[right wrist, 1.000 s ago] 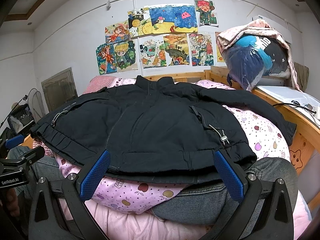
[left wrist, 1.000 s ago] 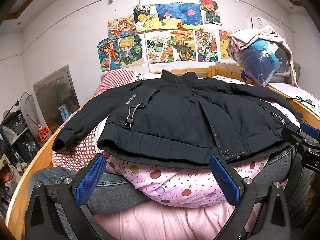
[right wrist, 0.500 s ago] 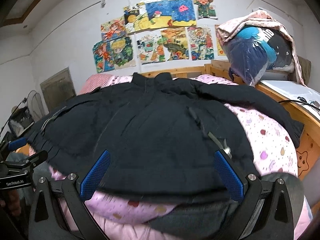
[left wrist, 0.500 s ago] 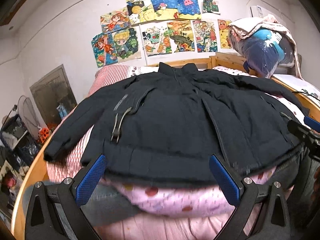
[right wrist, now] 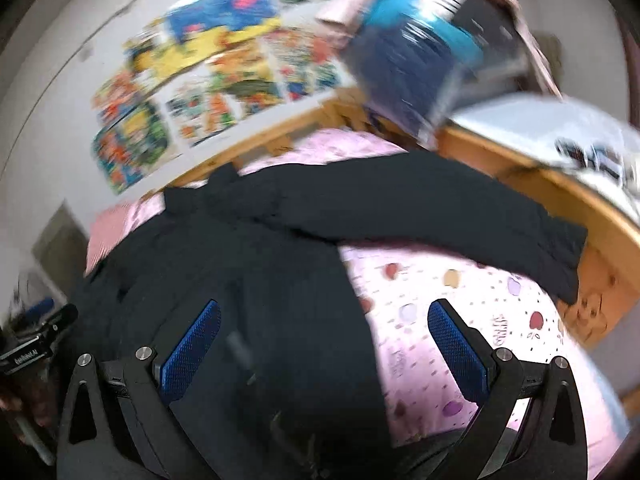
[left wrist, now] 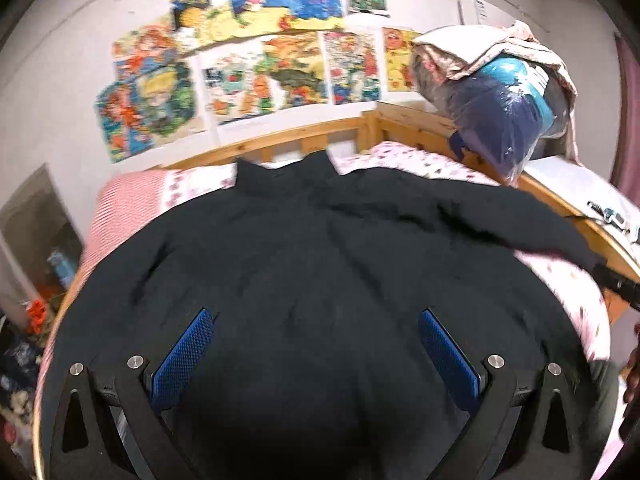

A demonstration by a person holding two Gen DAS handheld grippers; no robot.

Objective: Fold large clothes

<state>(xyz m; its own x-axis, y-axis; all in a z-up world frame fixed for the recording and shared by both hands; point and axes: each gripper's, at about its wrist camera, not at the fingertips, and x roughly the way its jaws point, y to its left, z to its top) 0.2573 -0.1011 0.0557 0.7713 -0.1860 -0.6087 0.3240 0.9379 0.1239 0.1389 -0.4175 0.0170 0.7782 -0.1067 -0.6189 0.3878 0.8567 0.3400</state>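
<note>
A large black jacket (left wrist: pixel 312 248) lies spread front-up on the bed, collar toward the headboard. It fills the left wrist view, where my left gripper (left wrist: pixel 316 344) hovers open over its lower body with nothing between the blue pads. In the right wrist view the jacket (right wrist: pixel 256 272) covers the left half, and its right sleeve (right wrist: pixel 460 216) stretches across the pink quilt toward the wooden rail. My right gripper (right wrist: pixel 324 338) stands open over the jacket's right edge, one pad above black cloth and the other above the quilt. Both views are motion-blurred.
A pink dotted quilt (right wrist: pixel 460 320) covers the bed inside a wooden frame (right wrist: pixel 600 216). A plastic-wrapped bundle of bedding (left wrist: pixel 504 112) sits on the right rail. Drawings (left wrist: pixel 240 64) hang on the wall. A striped pillow (left wrist: pixel 128 200) lies at the left.
Both grippers have moved forward and up over the jacket, which now fills more of each view. The right view has swung right toward the sleeve. Both stay open.
</note>
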